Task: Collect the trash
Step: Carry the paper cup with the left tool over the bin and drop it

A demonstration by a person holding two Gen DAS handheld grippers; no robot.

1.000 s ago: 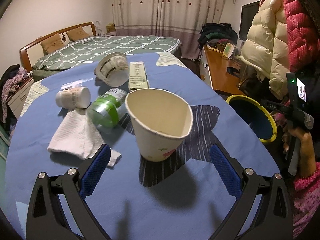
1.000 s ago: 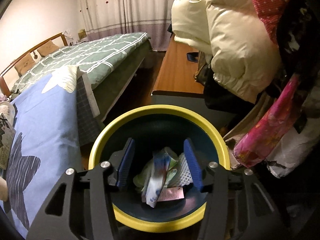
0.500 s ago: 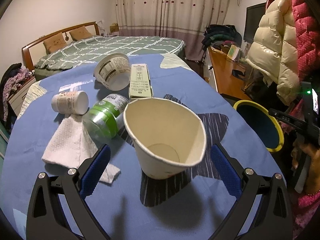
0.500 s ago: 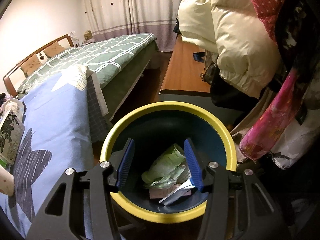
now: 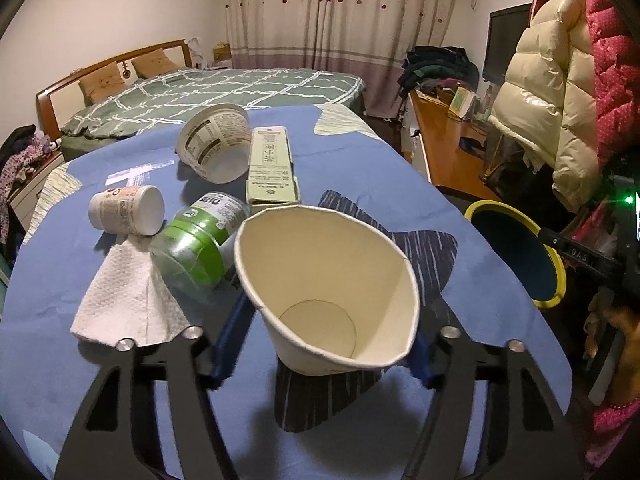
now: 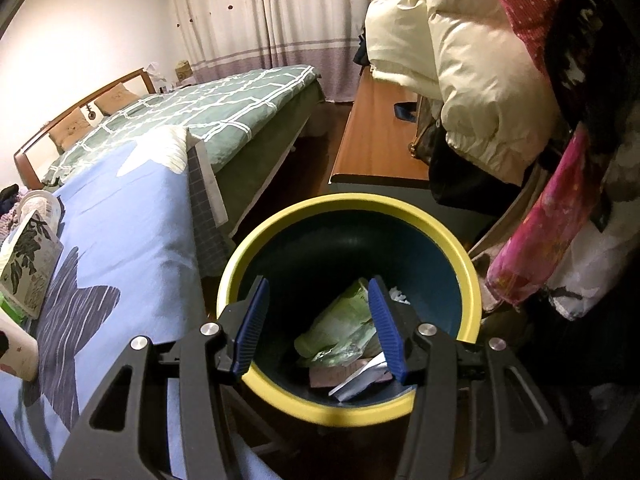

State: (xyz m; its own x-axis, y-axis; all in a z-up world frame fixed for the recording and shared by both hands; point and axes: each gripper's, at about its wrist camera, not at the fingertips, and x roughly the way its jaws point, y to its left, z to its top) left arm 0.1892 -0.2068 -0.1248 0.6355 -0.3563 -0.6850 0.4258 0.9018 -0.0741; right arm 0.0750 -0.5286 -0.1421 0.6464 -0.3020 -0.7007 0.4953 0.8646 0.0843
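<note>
A dented white paper cup (image 5: 328, 292) stands on the blue tablecloth (image 5: 120, 380), between the blue pads of my left gripper (image 5: 320, 340), which has closed in on its sides. Behind it lie a green-labelled clear jar (image 5: 196, 244), a white paper towel (image 5: 128, 300), a small white bottle (image 5: 128, 210), a white tub on its side (image 5: 214, 142) and a flat pale-green box (image 5: 272, 168). My right gripper (image 6: 318, 328) is open and empty above the yellow-rimmed blue bin (image 6: 348, 408), which holds wrappers (image 6: 340, 328).
The bin (image 5: 520, 252) stands off the table's right edge. A wooden desk (image 6: 376, 132), hanging padded coats (image 6: 472, 60) and a bed (image 5: 216, 88) surround the table. The other gripper and hand (image 5: 600, 268) show at right.
My left gripper moved forward and closed around the paper cup. A wrapper dropped from my right gripper into the bin, and that gripper drew back slightly.
</note>
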